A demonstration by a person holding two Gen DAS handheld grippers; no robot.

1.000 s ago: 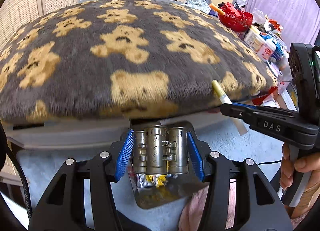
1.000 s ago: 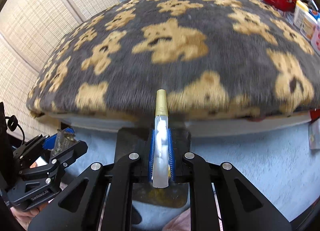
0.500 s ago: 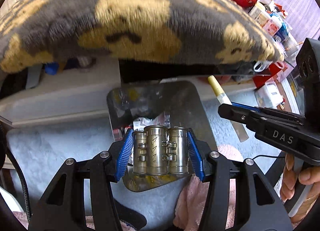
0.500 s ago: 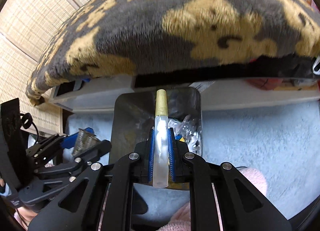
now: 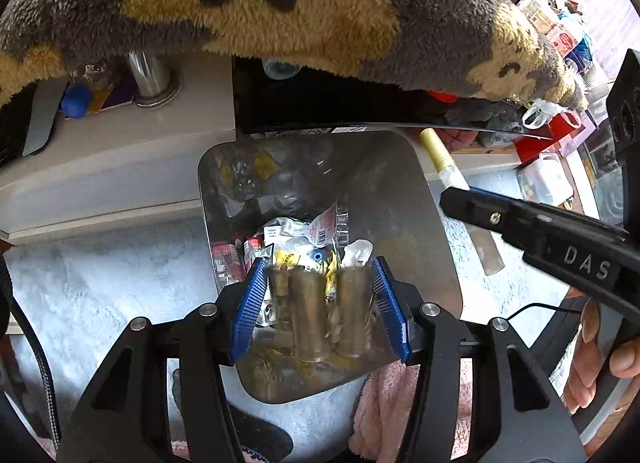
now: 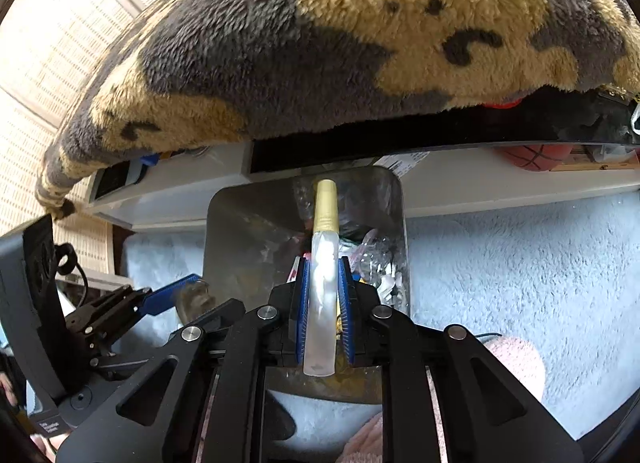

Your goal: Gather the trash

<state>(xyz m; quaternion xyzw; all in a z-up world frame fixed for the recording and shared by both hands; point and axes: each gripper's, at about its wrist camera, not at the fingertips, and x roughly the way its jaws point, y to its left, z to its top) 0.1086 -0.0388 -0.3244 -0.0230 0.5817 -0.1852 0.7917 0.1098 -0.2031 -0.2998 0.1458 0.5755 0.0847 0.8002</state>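
Observation:
A metal trash bin (image 5: pixel 420 223) stands on pale blue carpet below the bed edge, with wrappers (image 5: pixel 304 235) inside; it also shows in the right wrist view (image 6: pixel 240 239). My left gripper (image 5: pixel 320 303) has its blue pads spread a little apart from a brass three-tube object (image 5: pixel 316 311), which hangs over the bin mouth. My right gripper (image 6: pixel 324 303) is shut on a frosted slim bottle with a gold cap (image 6: pixel 325 263), held over the bin. In the left wrist view that bottle (image 5: pixel 440 163) sticks out beside the bin's right rim.
A grey blanket with tan bears (image 5: pixel 280 3) overhangs a black bed edge (image 6: pixel 400 147) just above the bin. A white ledge (image 5: pixel 120 151) with small items lies left. Boxes and bottles (image 5: pixel 544 179) crowd the right. A pink fuzzy cloth (image 6: pixel 516 359) lies near the bin.
Both grippers have tilted down and moved over the bin. The left pads have opened away from the brass object, which now sits lower between them. The right gripper still grips the bottle.

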